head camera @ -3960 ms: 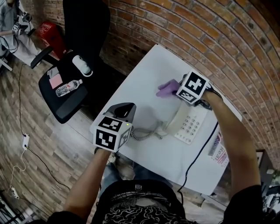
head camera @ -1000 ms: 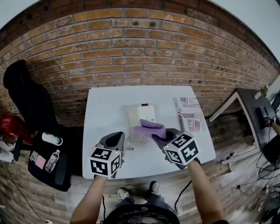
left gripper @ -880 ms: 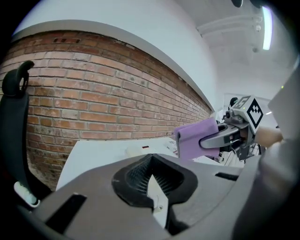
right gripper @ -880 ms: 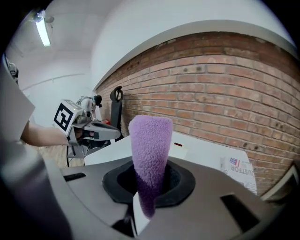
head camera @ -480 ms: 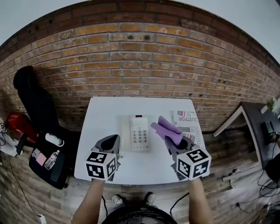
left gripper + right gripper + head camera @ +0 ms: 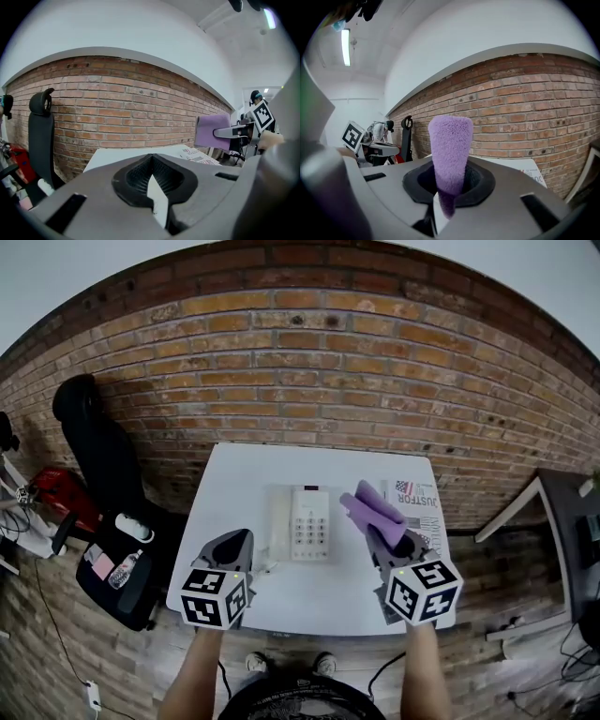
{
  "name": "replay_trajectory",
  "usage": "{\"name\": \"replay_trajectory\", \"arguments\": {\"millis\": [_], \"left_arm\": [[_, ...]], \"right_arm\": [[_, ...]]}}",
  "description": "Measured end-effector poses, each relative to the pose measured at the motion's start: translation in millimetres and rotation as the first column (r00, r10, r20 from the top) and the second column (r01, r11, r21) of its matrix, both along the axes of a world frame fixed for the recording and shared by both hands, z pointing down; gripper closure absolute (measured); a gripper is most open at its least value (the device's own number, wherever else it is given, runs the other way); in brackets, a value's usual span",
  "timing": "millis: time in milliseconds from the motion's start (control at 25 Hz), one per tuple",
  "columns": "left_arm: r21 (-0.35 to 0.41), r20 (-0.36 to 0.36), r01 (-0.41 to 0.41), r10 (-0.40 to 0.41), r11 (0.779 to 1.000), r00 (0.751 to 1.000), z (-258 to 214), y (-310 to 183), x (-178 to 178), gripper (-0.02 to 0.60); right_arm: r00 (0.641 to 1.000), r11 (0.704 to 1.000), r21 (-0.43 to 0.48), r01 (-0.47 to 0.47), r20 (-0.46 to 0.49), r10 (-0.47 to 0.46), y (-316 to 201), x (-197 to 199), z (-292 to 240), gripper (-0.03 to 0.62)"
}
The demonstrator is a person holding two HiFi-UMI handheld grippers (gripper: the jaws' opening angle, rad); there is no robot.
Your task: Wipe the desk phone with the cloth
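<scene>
The white desk phone (image 6: 305, 521) lies in the middle of the white table (image 6: 234, 474), handset on its left side. My right gripper (image 6: 392, 538) hovers just right of the phone, shut on a folded purple cloth (image 6: 373, 505) that sticks up from its jaws (image 6: 449, 150). My left gripper (image 6: 234, 547) hangs over the table's front left part, shut with nothing in it (image 6: 153, 190). Neither gripper touches the phone. The left gripper view shows the cloth (image 6: 212, 131) off to the right, held in the air.
A printed paper (image 6: 419, 498) lies on the table's right side, partly behind the cloth. A black office chair (image 6: 111, 484) with a bottle (image 6: 125, 568) on its seat stands left of the table. A brick wall (image 6: 300, 381) runs behind. A dark desk (image 6: 574, 521) is at far right.
My right gripper has come off the phone with the cloth and moved to its right. The head view has swung to face the table squarely. The left gripper stays shut and empty.
</scene>
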State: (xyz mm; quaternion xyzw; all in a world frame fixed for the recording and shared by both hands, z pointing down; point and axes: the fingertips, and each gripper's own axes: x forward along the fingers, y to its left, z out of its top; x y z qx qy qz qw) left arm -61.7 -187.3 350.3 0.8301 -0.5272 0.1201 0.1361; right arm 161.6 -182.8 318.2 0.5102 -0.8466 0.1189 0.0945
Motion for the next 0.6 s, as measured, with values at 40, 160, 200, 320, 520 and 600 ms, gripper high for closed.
{"name": "replay_trajectory", "arguments": {"millis": [40, 160, 200, 320, 520, 600], "left_arm": [[0.002, 0.004, 0.008, -0.008, 1.0, 1.0, -1.0, 1.4, -2.4, 0.577], [0.002, 0.011, 0.017, -0.017, 1.0, 1.0, -1.8, 5.5, -5.1, 0.577], [0.0, 0.012, 0.019, -0.019, 1.0, 1.0, -1.0, 6.9, -5.7, 0.577], [-0.005, 0.009, 0.027, -0.027, 1.0, 1.0, 0.7, 9.2, -8.3, 0.577], [-0.006, 0.007, 0.018, -0.018, 1.0, 1.0, 0.1, 5.9, -3.9, 0.577], [-0.008, 0.008, 0.013, -0.012, 1.0, 1.0, 0.8, 4.8, -2.1, 0.577]], "right_arm": [[1.0, 1.0, 0.0, 0.005, 0.005, -0.005, -0.9, -0.9, 0.7, 0.549], [1.0, 1.0, 0.005, 0.011, 0.021, -0.011, -2.4, -1.2, 1.0, 0.549], [1.0, 1.0, 0.007, 0.012, 0.026, -0.012, -2.0, -1.1, 0.8, 0.549], [0.999, 1.0, 0.014, 0.013, 0.034, -0.013, -0.8, -1.4, 1.8, 0.549], [1.0, 1.0, 0.02, 0.008, 0.028, -0.008, -1.6, 0.7, 2.8, 0.551], [1.0, 1.0, 0.021, 0.006, 0.028, -0.007, -2.5, 1.7, 2.6, 0.549]]}}
